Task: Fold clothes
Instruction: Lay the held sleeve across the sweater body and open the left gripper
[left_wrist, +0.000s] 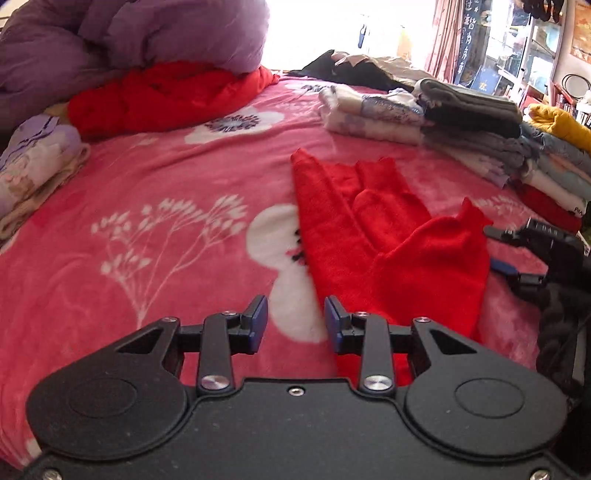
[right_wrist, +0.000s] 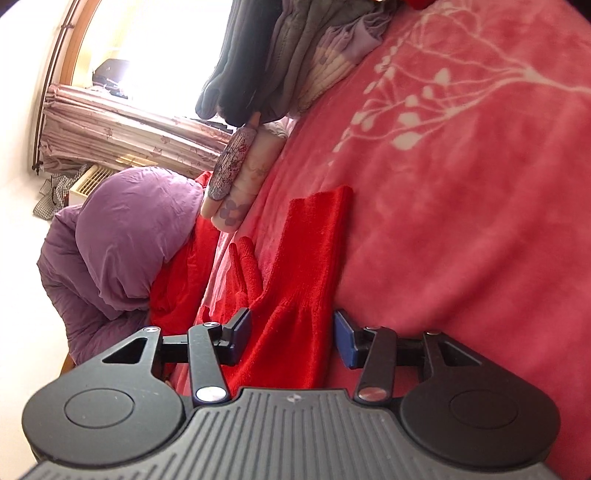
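My left gripper (left_wrist: 295, 323) hangs released over the pink blanket (left_wrist: 166, 192), at the red garment's (left_wrist: 373, 236) near left edge. My right gripper (right_wrist: 293, 338) gapes wide, red cloth between its fingers, ungrasped. Left is open blanket; folded stacks (left_wrist: 476, 125) crowd far right.

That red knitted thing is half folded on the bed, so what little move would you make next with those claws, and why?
Probably close the right claw on the ribbed hem of the red sweater. Its blue pads stand open with that edge between them, nothing gripped yet. The left claw is open too, over the pink floral blanket just beside the sweater's near edge, so it could pinch next.
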